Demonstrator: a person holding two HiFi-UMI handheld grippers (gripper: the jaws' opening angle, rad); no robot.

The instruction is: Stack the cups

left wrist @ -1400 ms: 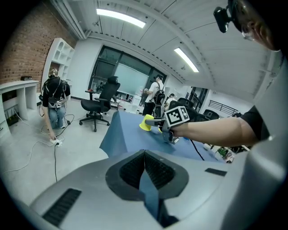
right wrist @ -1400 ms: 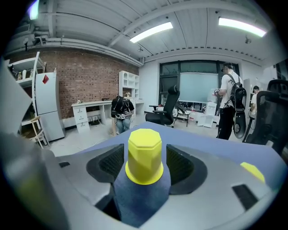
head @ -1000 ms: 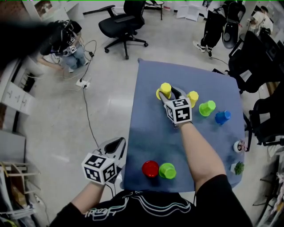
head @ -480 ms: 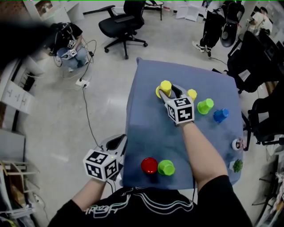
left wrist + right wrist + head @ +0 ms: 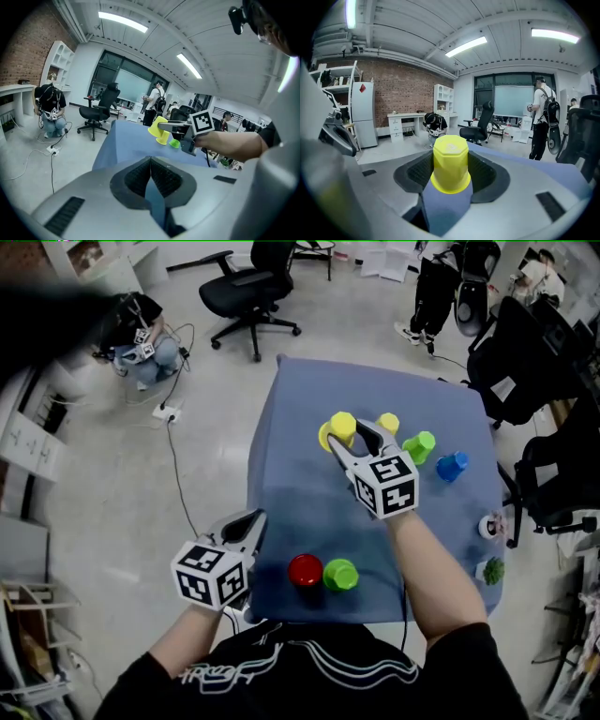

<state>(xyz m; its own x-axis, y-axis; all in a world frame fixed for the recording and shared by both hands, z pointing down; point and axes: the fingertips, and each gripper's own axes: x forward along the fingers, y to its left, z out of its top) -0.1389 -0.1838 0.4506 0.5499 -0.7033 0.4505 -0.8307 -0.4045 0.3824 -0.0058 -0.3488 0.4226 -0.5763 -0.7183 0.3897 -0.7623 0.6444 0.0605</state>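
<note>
No text can be read; the white print on the black shirt (image 5: 225,673) is too blurred.

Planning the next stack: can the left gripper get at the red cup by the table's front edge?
Probably yes: the left gripper, shut and empty, hangs beside the table, with nothing between it and the red cup.

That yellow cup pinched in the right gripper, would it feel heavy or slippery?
Probably light: the yellow cup looks like thin, hollow plastic. Likely stiff: its faceted walls show no dent in the right gripper. The smooth taper might slip.
</note>
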